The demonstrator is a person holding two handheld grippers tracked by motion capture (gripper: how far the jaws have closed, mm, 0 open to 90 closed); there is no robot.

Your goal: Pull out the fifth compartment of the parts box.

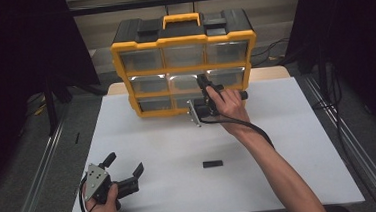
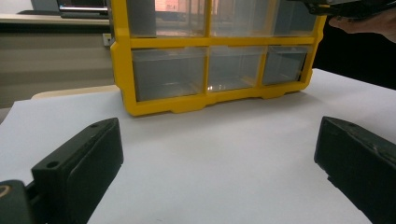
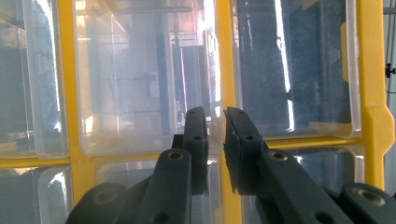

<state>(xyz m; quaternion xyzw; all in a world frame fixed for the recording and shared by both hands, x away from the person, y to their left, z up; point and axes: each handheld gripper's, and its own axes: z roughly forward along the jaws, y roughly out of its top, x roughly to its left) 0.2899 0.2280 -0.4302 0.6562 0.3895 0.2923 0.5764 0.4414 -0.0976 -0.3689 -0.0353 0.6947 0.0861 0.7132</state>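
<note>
Yellow organiser (image 1: 185,61) stands at counter (image 1: 281,179) far edge; right hand-held gripper (image 1: 204,80), jaws nearly together, seemingly gripping nothing, at its clear drawers. Left hand-held gripper (image 1: 125,165) spread wide near front-left edge. Small black block (image 1: 212,163) mid-counter, room all round.

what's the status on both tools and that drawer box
Left tool open, idle near table edge. Right tool nearly closed at yellow organizer drawer front. Small black block lies loose mid-table.
</note>
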